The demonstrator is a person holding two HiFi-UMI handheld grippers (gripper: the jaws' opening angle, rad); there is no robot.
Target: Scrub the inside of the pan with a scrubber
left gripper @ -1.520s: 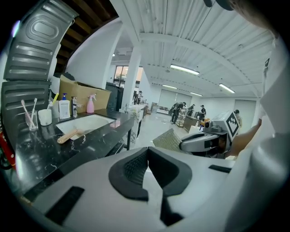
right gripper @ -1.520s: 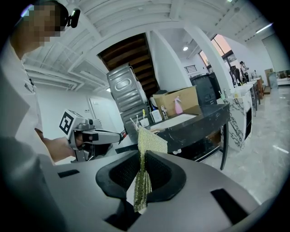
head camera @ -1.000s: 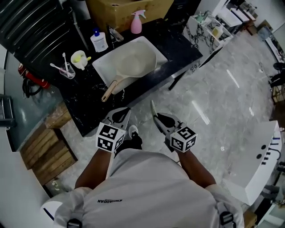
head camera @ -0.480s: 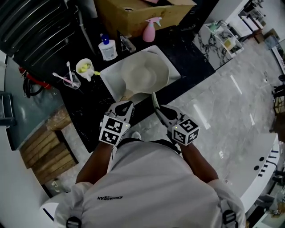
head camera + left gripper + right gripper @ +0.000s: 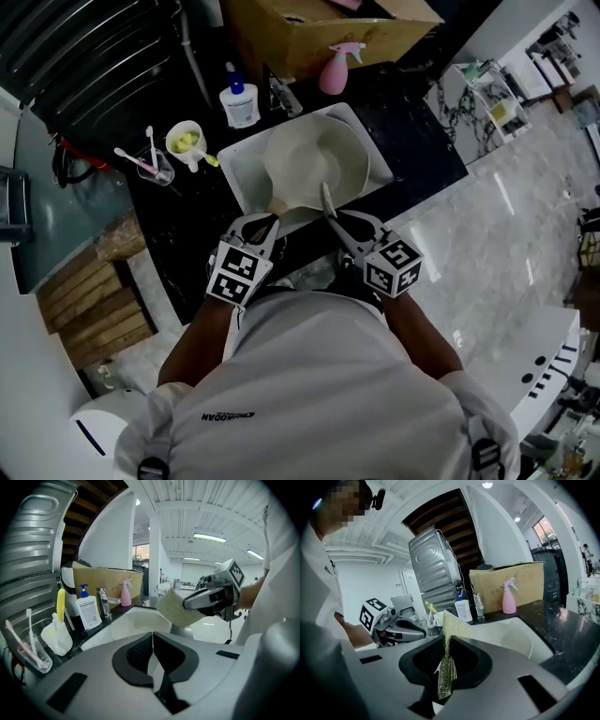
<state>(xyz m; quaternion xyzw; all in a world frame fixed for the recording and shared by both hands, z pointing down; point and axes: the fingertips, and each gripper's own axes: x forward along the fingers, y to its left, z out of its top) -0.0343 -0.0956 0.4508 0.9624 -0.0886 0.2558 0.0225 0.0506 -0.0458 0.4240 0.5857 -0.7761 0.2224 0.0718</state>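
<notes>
A cream pan point(image 5: 317, 161) lies in the white sink point(image 5: 239, 171), its wooden handle point(image 5: 277, 205) pointing toward me. My right gripper point(image 5: 339, 223) is shut on a thin greenish-gold scrubber point(image 5: 325, 198), which reaches the pan's near rim. In the right gripper view the scrubber point(image 5: 453, 627) stands upright, pinched between the jaws of the right gripper point(image 5: 446, 649). My left gripper point(image 5: 255, 231) is shut and holds nothing, just short of the handle's end. The left gripper view shows its jaws of the left gripper point(image 5: 153, 641) pressed together, with the scrubber point(image 5: 178, 611) off to the right.
On the black counter point(image 5: 417, 141) behind the sink stand a soap pump bottle point(image 5: 240, 101), a tap point(image 5: 281, 96), a pink spray bottle point(image 5: 336, 67) and a cardboard box point(image 5: 309, 28). A white cup point(image 5: 185, 141) and a glass with toothbrushes point(image 5: 153, 165) sit at the left.
The person has stepped up to the counter. Both grippers have moved forward from over the floor to the sink's front edge; the scrubber now reaches the pan's rim.
</notes>
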